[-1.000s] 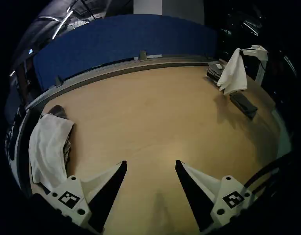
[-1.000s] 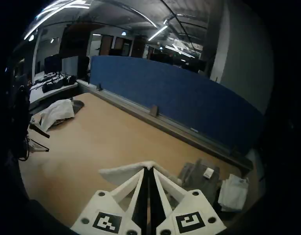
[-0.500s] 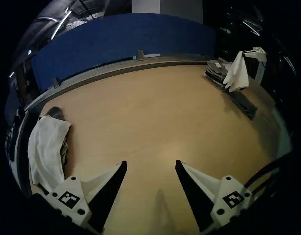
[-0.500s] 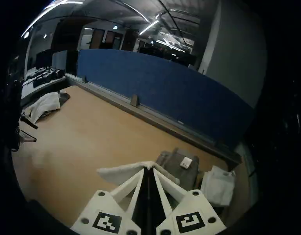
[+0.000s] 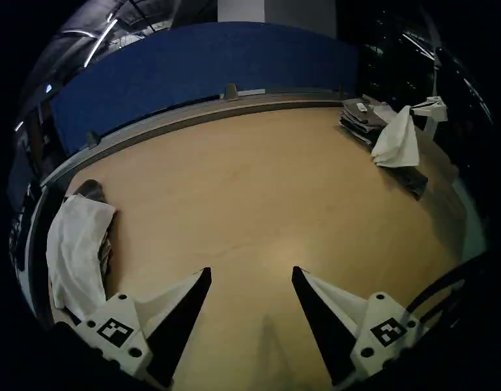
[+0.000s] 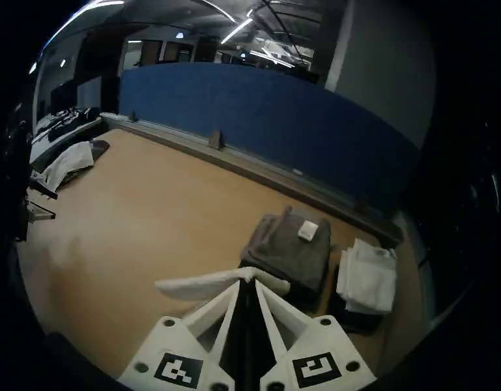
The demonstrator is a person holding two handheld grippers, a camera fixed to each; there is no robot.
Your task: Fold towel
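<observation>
Left hand-held gripper [image 5: 250, 268]: fingers spread wide, nothing between them, low over the bare wooden worktop [image 5: 250, 176].

Right hand-held gripper [image 6: 249, 281]: fingers pressed together on a fold of the white towel [image 6: 198, 287]. Cloth sticks out to either side of the tips, lifted off the worktop. In the left gripper view the same towel hangs limp from that gripper at the far right.

Just beyond the right fingertips: grey folded stack [image 6: 289, 244], with a folded white pile [image 6: 367, 280] right beside it.

Another white cloth [image 5: 74, 241] lies draped at the worktop's left edge. Blue partition [image 5: 204, 65] runs along the back.
</observation>
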